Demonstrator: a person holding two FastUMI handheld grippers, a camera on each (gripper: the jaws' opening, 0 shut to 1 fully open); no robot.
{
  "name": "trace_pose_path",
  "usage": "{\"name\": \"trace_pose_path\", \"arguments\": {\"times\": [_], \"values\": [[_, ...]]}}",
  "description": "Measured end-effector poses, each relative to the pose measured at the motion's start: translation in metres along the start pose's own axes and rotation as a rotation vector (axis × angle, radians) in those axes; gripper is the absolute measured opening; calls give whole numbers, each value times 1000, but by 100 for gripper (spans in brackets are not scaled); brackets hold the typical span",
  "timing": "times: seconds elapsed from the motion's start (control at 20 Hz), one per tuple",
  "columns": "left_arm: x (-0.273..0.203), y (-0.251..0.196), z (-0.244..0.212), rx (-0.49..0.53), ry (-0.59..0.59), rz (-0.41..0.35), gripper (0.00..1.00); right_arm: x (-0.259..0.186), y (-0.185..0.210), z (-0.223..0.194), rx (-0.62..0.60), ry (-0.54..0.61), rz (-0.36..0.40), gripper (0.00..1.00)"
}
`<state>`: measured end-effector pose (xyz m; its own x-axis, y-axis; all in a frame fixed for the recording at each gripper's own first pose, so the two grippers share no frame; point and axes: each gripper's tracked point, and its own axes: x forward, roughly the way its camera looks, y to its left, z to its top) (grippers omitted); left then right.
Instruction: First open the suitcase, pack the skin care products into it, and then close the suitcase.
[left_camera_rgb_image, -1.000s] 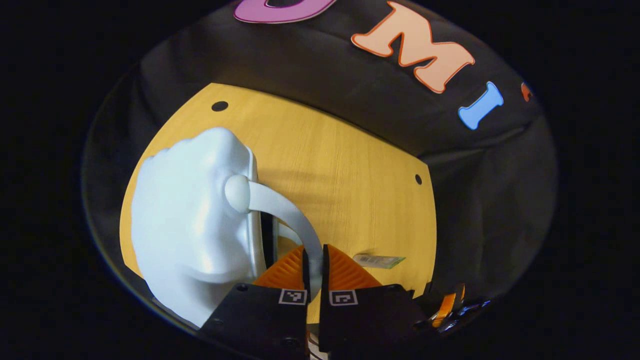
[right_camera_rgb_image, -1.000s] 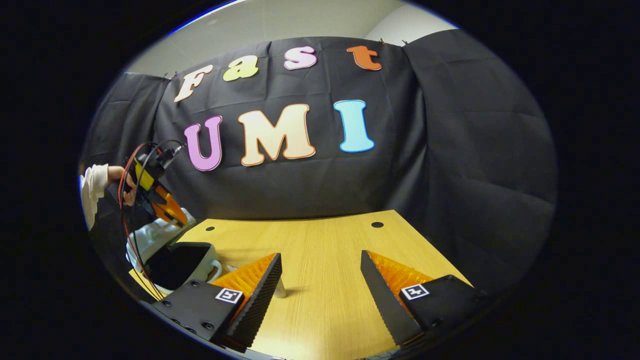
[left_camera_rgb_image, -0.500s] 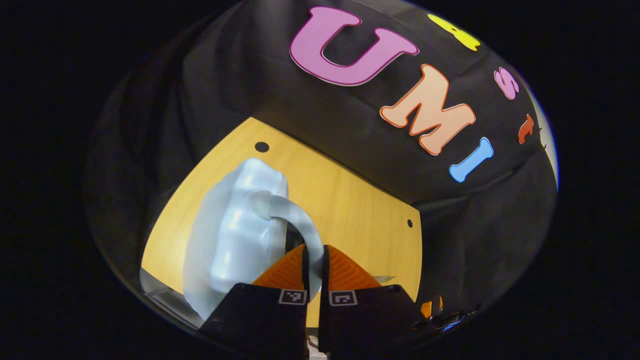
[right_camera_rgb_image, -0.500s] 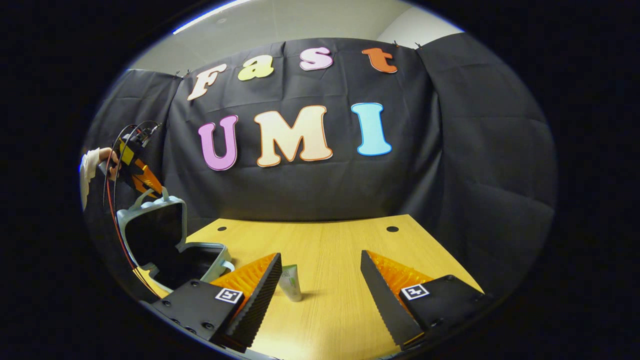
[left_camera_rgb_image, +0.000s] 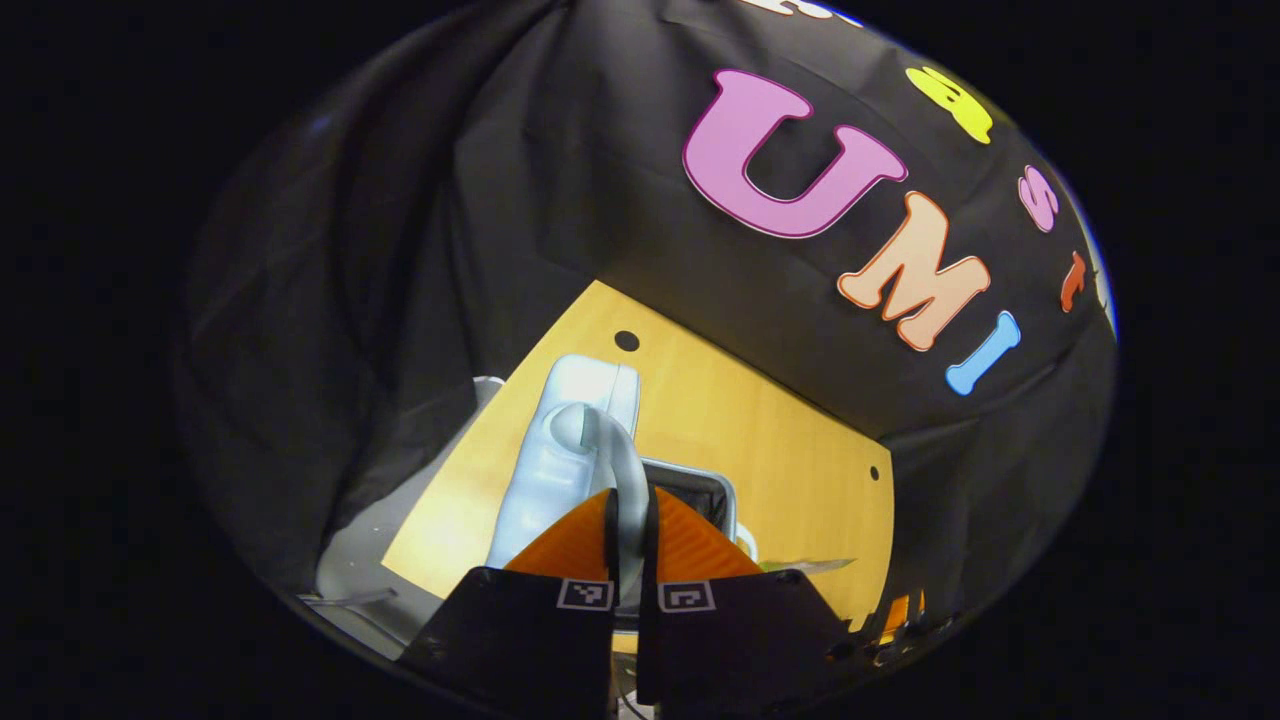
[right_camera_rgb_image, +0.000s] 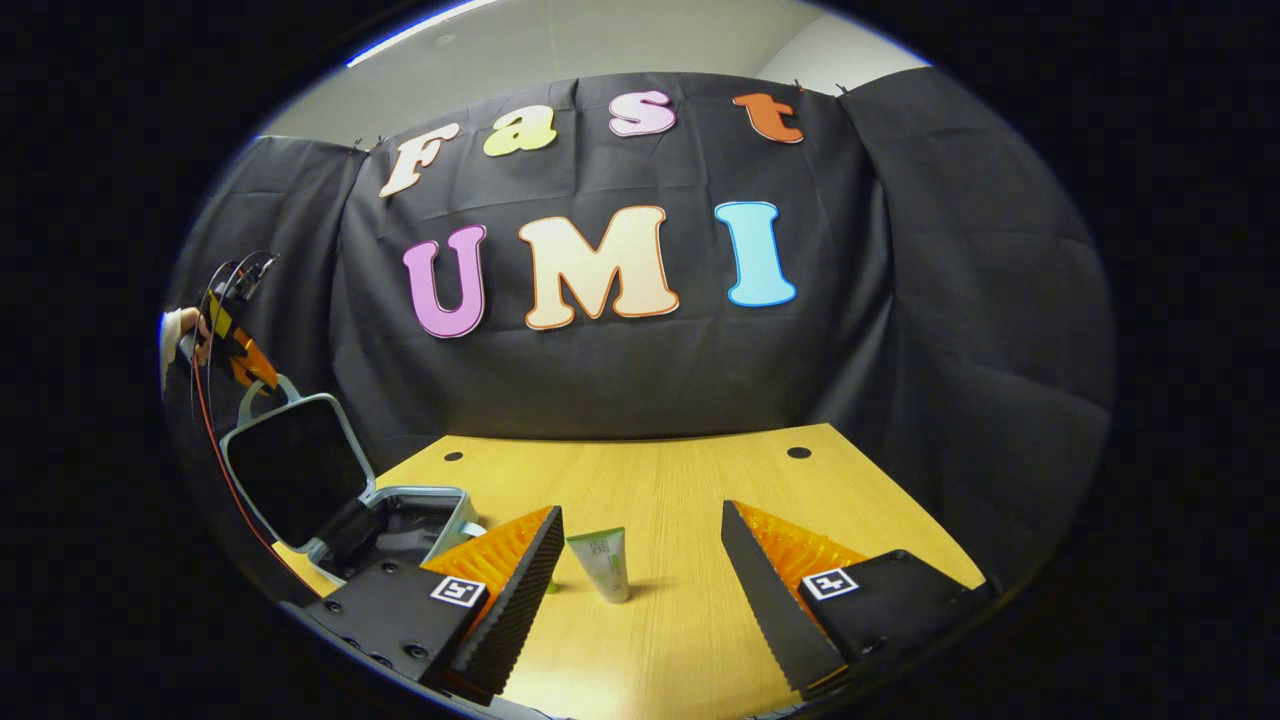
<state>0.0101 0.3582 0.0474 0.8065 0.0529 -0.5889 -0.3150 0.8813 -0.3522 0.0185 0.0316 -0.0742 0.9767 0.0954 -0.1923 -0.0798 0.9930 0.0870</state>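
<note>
1. writing: the tube (right_camera_rgb_image: 600, 563) is carrying a small dark print on its front, too small to be read; square black-and-white markers are sitting on the tong bodies.
2. suitcase (right_camera_rgb_image: 335, 500): one, pale grey shell with a dark lining, lying open at the bench's (right_camera_rgb_image: 680, 520) left edge in the right gripper view, lid (right_camera_rgb_image: 290, 470) standing tilted up.
3. handle (left_camera_rgb_image: 612, 455): one, pale curved loop on the lid.
4. left tongs (left_camera_rgb_image: 630, 530): pinching narrow on that handle.
5. tube: one, white and green, standing upright on the bench beside the suitcase.
6. right tongs (right_camera_rgb_image: 640, 580): gaping wide, holding nothing, the tube showing between the fingers.
</note>
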Motion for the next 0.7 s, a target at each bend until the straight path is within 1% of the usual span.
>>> {"name": "trace_pose_path", "arguments": {"times": [0.05,0.1,0.15,0.2,0.25,0.3,0.35,0.45,0.5,0.7], "values": [[-1,13,-2,23,3,16,2,0,5,1,0,-1,2,96],[2,25,-3,50,5,42,2,-1,11,1,-2,-4,2,99],[4,39,-3,81,2,80,2,0,16,2,-7,-5,2,99],[5,55,-2,113,2,124,2,0,21,2,-11,-7,2,96],[8,72,-2,137,6,165,2,0,26,2,-12,-11,2,99],[10,84,-2,162,11,194,2,-1,31,2,-11,-14,0,99],[12,96,-2,174,14,220,2,-2,35,2,-11,-16,-2,96],[18,118,-3,174,16,259,2,-3,41,-2,-13,-11,-12,96],[22,131,-4,175,14,280,2,-5,43,-4,-15,-8,-16,99],[45,188,-30,184,65,364,2,-5,52,-11,-16,10,-23,99]]}}
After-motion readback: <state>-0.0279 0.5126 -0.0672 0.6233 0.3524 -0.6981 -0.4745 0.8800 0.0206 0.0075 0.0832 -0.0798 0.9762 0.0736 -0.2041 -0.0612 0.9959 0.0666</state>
